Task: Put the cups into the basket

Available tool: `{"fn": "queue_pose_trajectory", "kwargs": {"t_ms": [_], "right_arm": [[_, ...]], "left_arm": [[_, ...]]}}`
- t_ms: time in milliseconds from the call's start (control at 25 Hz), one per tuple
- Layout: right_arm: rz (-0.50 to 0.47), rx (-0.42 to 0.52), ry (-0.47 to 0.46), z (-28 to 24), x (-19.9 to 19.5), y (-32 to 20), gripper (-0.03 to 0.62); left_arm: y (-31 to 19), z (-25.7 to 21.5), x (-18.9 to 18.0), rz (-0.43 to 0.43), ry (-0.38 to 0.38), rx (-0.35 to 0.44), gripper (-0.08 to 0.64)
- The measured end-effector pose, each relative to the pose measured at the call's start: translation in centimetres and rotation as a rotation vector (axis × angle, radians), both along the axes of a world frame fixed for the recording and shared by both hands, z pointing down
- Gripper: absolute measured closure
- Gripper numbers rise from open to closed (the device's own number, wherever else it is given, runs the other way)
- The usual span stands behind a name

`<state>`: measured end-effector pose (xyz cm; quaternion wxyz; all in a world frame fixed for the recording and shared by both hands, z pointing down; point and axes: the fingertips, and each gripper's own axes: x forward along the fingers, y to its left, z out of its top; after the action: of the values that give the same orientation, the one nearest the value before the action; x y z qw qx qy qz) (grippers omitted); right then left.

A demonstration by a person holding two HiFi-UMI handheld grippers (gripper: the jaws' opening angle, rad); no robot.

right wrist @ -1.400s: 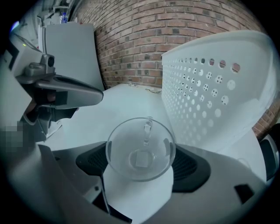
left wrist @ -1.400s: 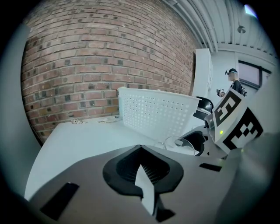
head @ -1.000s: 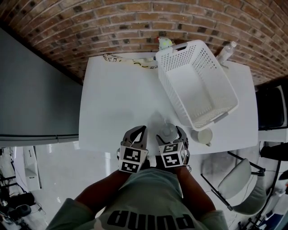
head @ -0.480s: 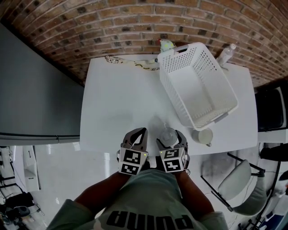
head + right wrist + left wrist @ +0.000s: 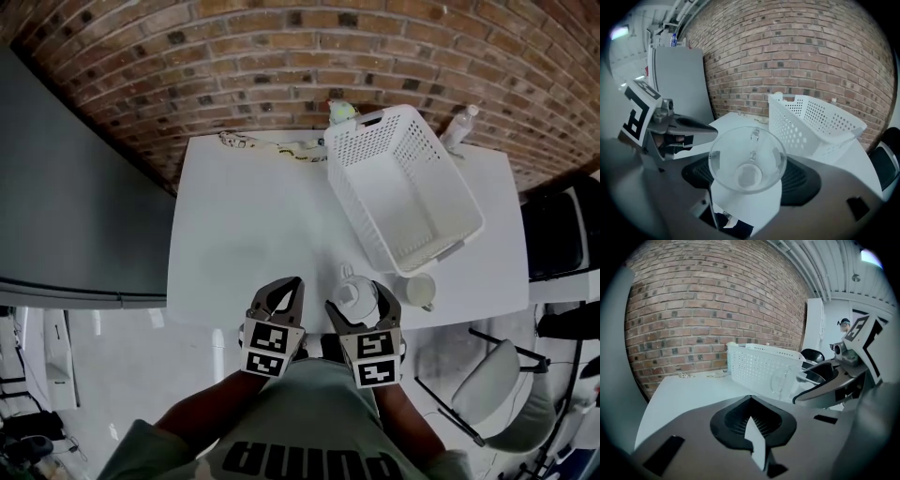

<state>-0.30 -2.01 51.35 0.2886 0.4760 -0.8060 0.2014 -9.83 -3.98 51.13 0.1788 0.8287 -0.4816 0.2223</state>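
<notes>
Head view: left claw sits open and empty at the worktop's near edge. Right claw is clamped on the glass cup and has drawn back slightly in the last second, so the grasp looks done and the carry is next. White cup sits just beside the empty basket.
</notes>
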Motion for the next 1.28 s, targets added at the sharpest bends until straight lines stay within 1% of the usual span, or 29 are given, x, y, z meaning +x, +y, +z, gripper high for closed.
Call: {"fn": "queue_pose_trajectory", "kwargs": {"t_ms": [200, 440, 560, 720, 1040, 1280], "right_arm": [[0.008, 0.037, -0.021, -4.0, 0.5, -0.2, 0.196], [-0.008, 0.084, -0.039, -8.3, 0.6, -1.2, 0.196], [-0.022, 0.106, -0.027, -9.7, 1.1, -2.1, 0.196], [-0.039, 0.128, -0.028, -11.5, 1.7, -3.5, 0.196], [-0.057, 0.147, -0.034, -13.4, 3.4, -7.2, 0.196], [-0.053, 0.149, -0.024, -13.6, 5.3, -10.9, 0.196]], "left_arm": [[-0.6, -2.9, 0.8, 0.007, 0.023, 0.032, 0.557], [-1.8, -6.6, 2.1, 0.022, 0.05, 0.087, 0.557], [-2.9, -7.9, 2.4, 0.021, 0.046, 0.118, 0.557], [-4.3, -9.1, 2.8, 0.015, 0.044, 0.133, 0.557], [-7.8, -11.7, 5.3, 0.02, 0.061, 0.169, 0.557], [-11.0, -12.6, 6.9, 0.019, 0.059, 0.182, 0.557]]}}
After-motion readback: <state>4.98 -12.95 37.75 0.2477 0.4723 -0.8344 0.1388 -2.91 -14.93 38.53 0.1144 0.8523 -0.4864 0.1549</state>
